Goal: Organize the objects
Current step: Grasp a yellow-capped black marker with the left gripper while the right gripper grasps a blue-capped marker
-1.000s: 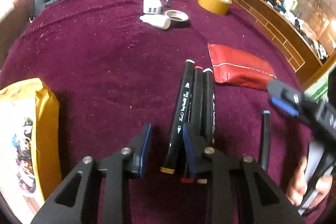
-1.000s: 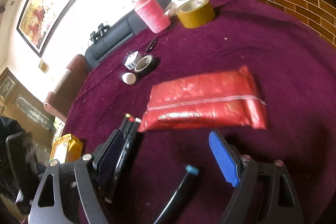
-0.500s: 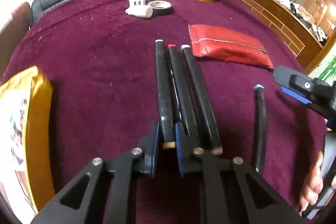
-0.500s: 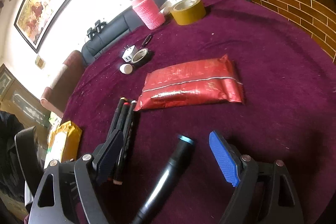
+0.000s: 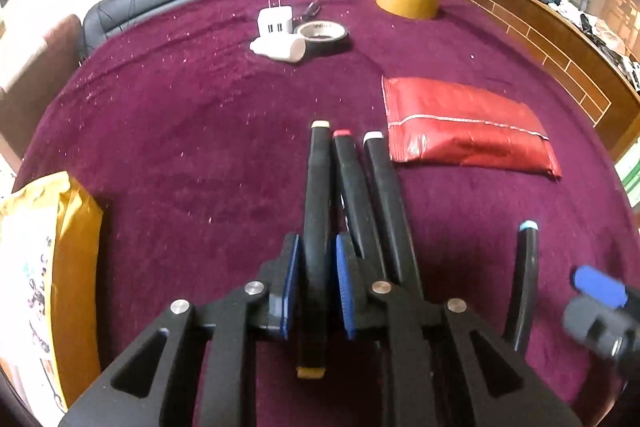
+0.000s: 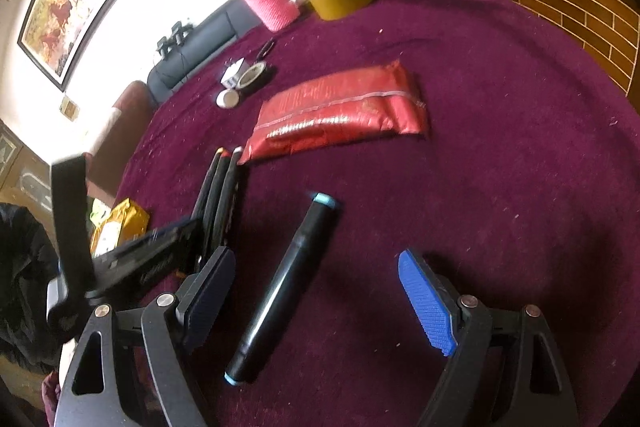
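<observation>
The left gripper (image 5: 316,287) is clamping its blue pads narrowly on the yellow-capped marker (image 5: 317,227), the outermost of three black markers lying side by side near the middle of the maroon table (image 5: 180,131), just short of the red packet (image 5: 464,131). The red-capped marker (image 5: 352,187) and the white-capped marker (image 5: 386,203) are lying right against it, so the grip is looking clean only if the right-hand pad is sitting between the yellow and red ones rather than pinching both. The right gripper (image 6: 316,303) is standing wide with nothing held, straddling the blue-capped marker (image 6: 284,291), which is lying apart from the trio, nearer the person's edge of the table. To do this step well, the left hand should probably be lifting straight up without dragging its neighbours, while the right should be lowering until both pads are flanking the barrel's middle before closing. The marker is lying slantwise across the jaws, so turning the wrist to square up is likely worthwhile, lest the round barrel roll away.
</observation>
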